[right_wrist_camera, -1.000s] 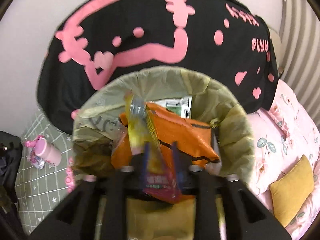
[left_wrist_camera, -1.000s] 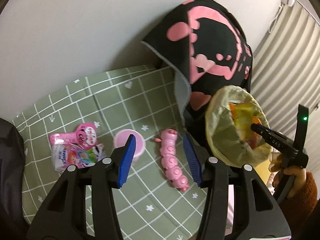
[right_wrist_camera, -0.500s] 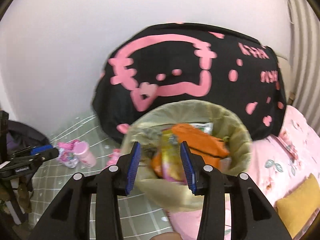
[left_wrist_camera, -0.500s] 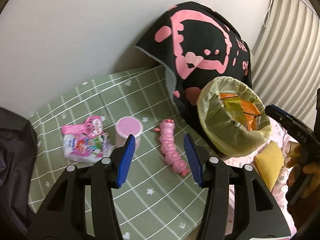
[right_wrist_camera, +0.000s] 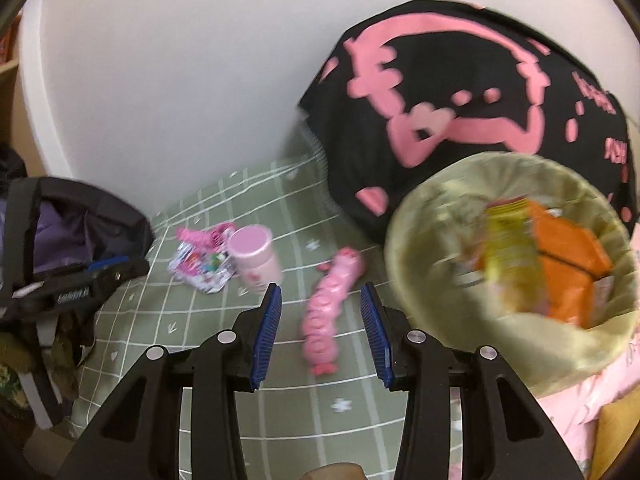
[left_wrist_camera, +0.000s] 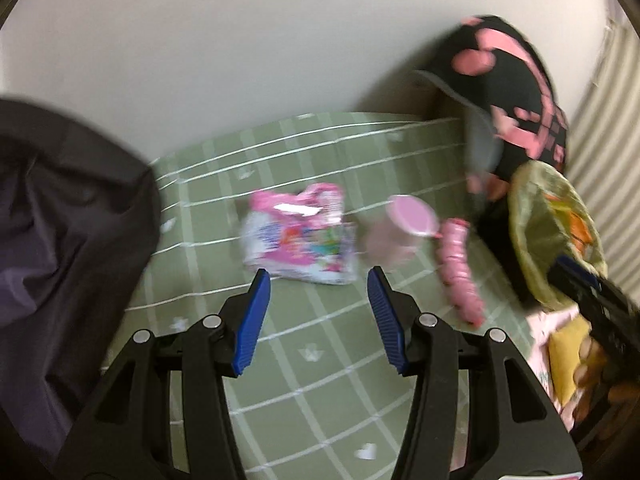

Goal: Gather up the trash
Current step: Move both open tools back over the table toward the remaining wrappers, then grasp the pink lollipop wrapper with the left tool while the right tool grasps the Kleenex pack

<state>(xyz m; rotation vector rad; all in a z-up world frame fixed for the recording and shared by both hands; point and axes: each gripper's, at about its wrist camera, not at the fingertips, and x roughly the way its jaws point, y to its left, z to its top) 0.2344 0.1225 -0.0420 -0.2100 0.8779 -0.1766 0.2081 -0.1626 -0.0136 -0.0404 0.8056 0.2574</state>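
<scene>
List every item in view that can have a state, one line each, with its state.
Left tool: open, empty, above the green mat.
Right tool: open, empty.
Trash bin: lined with a bag, holding orange and yellow wrappers.
Pink snack packet: lying flat on the mat, not yet collected.
Pink cup: upright, lid on.
Pink caterpillar toy: lying on the mat.
Black bag: unzipped.

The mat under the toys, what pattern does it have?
Green mat with a white grid; clearest in the right wrist view.
</scene>
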